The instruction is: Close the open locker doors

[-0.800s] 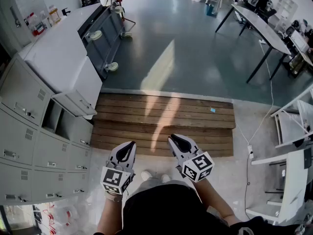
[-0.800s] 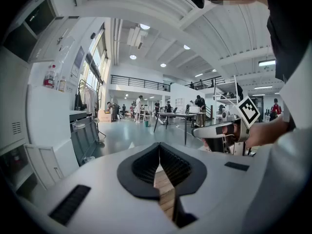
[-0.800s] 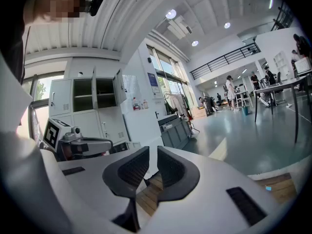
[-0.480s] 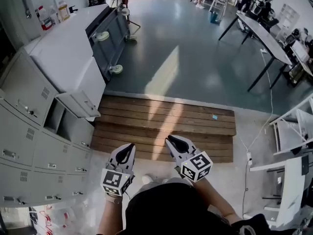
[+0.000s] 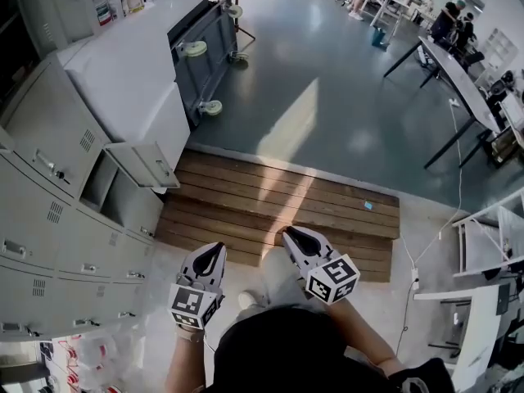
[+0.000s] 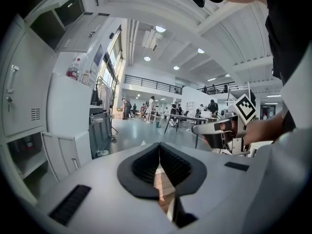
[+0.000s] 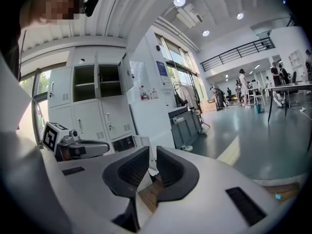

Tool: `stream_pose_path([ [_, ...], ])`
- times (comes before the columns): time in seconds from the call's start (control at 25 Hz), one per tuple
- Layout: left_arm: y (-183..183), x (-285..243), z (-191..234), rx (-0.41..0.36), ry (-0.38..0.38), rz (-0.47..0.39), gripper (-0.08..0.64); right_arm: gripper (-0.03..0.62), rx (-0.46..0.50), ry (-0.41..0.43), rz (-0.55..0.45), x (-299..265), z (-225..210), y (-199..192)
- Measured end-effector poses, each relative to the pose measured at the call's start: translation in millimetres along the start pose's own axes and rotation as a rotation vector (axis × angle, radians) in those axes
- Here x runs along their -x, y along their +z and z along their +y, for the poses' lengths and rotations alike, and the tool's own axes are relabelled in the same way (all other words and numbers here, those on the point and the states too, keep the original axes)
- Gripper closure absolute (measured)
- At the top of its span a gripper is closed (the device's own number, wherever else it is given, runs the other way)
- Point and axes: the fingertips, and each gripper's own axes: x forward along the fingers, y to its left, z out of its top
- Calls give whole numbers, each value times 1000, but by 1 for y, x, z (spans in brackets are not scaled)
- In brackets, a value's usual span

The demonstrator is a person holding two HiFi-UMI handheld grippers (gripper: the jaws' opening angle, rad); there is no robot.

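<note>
Grey steel locker bank (image 5: 49, 219) sits bigger and closer at left than before, so I'm closing in. Its open grey metal door (image 5: 143, 164) juts out, well apart from both claws. Left claw (image 5: 214, 250) pinched together, empty. Right claw (image 5: 294, 234) barely apart, empty. Door not yet reached.

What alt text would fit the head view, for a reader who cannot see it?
One grey locker door stands open on the left, beside a wooden platform. The left gripper and right gripper are low, touching nothing.
</note>
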Motion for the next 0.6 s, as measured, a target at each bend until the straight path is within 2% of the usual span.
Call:
stream_pose_path([
  [0.28, 1, -30, 55, 23, 62, 24, 540, 523, -9, 70, 40, -71, -18, 9],
  [0.44, 5, -65, 105, 37, 113, 39, 540, 523, -11, 130, 50, -136, -39, 27],
  [0.6, 25, -101, 158, 28, 173, 37, 540, 522, 6, 209, 64, -206, -59, 55],
])
